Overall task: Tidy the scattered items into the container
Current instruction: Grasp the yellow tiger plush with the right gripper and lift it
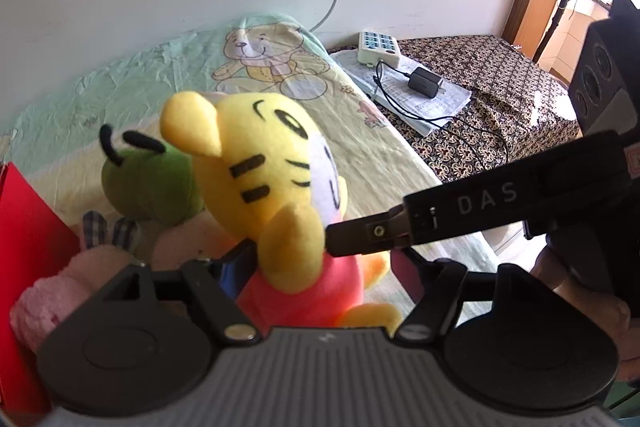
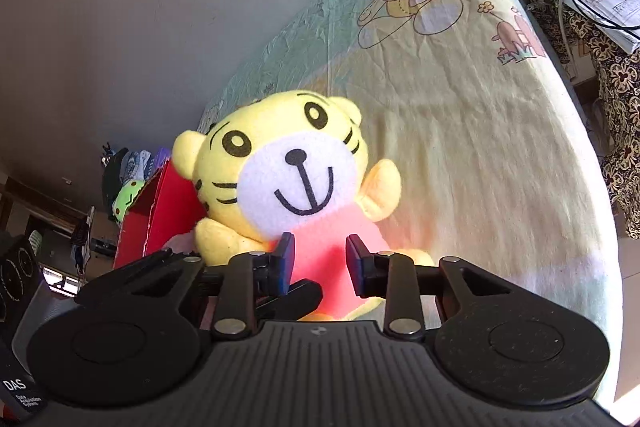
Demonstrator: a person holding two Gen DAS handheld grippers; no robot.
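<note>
The right gripper is grasping the yellow tiger plush by its pink body; the left gripper also clamps it above the bed.

Soft matt plush on the tiger, smooth white felt at its muzzle, pink cloth body. Fuzzy green plush on the frog at 9 o'clock, looped pink fleece on the toy at 8. Glossy red card for the box. Crumpled printed cotton on the sheet. Matt black plastic, ribbed, with bright metal pins on the right gripper.
</note>
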